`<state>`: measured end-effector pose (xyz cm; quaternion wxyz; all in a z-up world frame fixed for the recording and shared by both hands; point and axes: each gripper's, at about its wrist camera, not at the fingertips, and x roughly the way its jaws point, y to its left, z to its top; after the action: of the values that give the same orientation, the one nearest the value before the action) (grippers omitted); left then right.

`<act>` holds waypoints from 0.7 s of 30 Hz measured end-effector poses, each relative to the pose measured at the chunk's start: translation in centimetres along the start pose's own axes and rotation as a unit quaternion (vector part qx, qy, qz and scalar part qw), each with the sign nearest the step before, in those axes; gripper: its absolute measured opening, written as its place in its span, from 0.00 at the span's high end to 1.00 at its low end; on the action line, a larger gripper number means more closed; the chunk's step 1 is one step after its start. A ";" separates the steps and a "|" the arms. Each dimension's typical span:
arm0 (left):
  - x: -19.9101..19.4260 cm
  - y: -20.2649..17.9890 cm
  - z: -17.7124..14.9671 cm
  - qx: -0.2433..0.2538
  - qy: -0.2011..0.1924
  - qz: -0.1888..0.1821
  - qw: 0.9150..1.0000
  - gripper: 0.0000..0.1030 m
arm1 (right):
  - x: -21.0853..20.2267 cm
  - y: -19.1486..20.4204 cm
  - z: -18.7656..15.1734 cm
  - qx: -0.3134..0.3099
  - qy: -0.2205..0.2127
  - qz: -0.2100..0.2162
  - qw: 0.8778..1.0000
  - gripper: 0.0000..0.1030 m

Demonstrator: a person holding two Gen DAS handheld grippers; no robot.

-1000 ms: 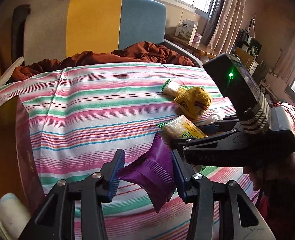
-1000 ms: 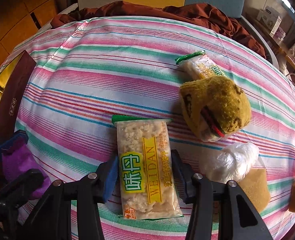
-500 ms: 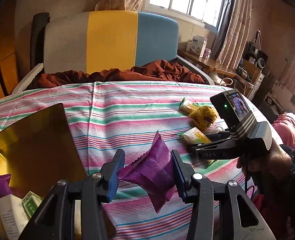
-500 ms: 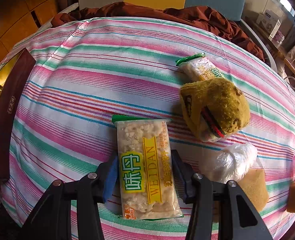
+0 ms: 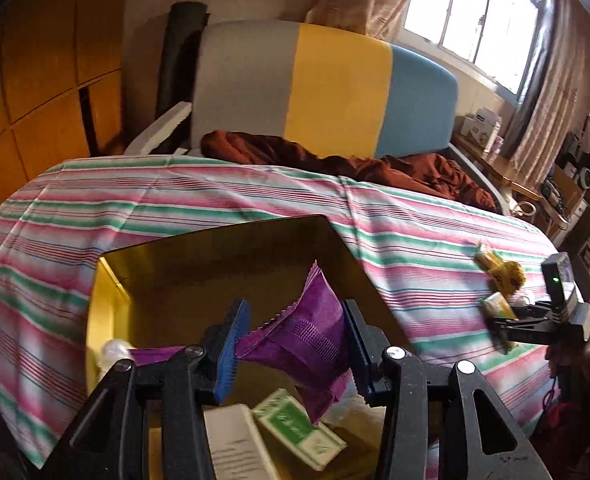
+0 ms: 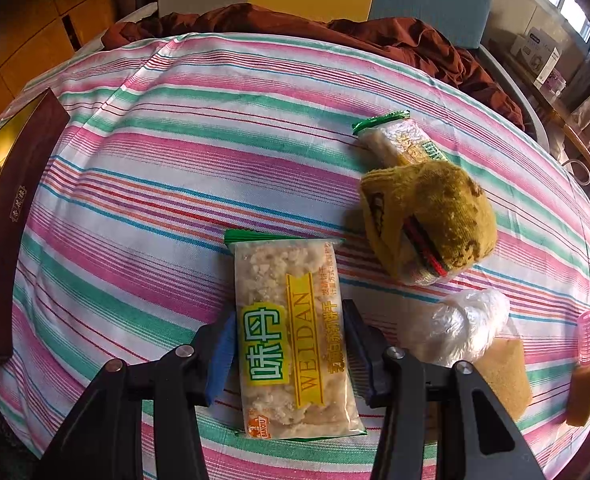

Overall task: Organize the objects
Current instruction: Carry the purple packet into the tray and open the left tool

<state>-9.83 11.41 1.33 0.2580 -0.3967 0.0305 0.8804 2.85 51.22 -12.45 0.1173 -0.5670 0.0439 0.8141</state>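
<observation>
My left gripper [image 5: 295, 344] is shut on a purple snack packet [image 5: 307, 340] and holds it over the open gold-lined box [image 5: 231, 256] at the table's left. Inside the box lie a green-and-white carton [image 5: 299, 428], a white box [image 5: 235, 448] and another purple packet [image 5: 155, 354]. My right gripper [image 6: 291, 348] has its jaws around a clear Weidan cracker packet [image 6: 291, 344] lying on the striped tablecloth [image 6: 155, 168]; the fingers [image 6: 221, 344] touch its sides. The right gripper also shows in the left wrist view [image 5: 535, 324].
A yellow knitted sock [image 6: 427, 220] lies over a second cracker packet [image 6: 395, 136]. A crumpled clear plastic bag [image 6: 463, 324], brown sponges [image 6: 503, 372] and a pink hair roller [image 6: 587, 336] sit at the right. The box's dark red wall [image 6: 7, 208] is at the left. A chair with brown cloth [image 6: 335, 28] stands behind.
My left gripper has carried the purple packet leftward from beside the right gripper to over the open box. The right gripper has stayed on the cracker packet.
</observation>
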 end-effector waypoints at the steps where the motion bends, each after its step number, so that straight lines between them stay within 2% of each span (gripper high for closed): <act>1: 0.4 1.6 0.3 -0.010 0.006 0.008 1.000 0.54 | 0.0 0.1 0.0 -0.001 0.000 -0.001 1.000 0.52; 5: 2.4 7.0 1.1 -0.058 0.032 0.033 0.997 0.54 | 0.1 0.1 0.4 -0.001 0.000 -0.002 1.000 0.52; 8: 4.0 9.0 1.2 -0.074 0.042 0.055 0.995 0.54 | 0.3 0.1 0.8 -0.003 0.000 -0.003 1.000 0.52; 12: 6.2 10.3 0.8 -0.083 0.061 0.077 0.992 0.54 | 0.6 -0.4 1.2 -0.002 0.000 -0.002 1.000 0.52; 21: 8.9 11.1 0.9 -0.077 0.084 0.096 0.989 0.54 | 1.3 -0.6 2.3 -0.003 0.000 -0.003 1.000 0.52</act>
<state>-20.72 5.86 -6.11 0.1374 -0.4832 0.0227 0.8644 0.52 52.49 -12.82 0.1179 -0.5676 0.0398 0.8139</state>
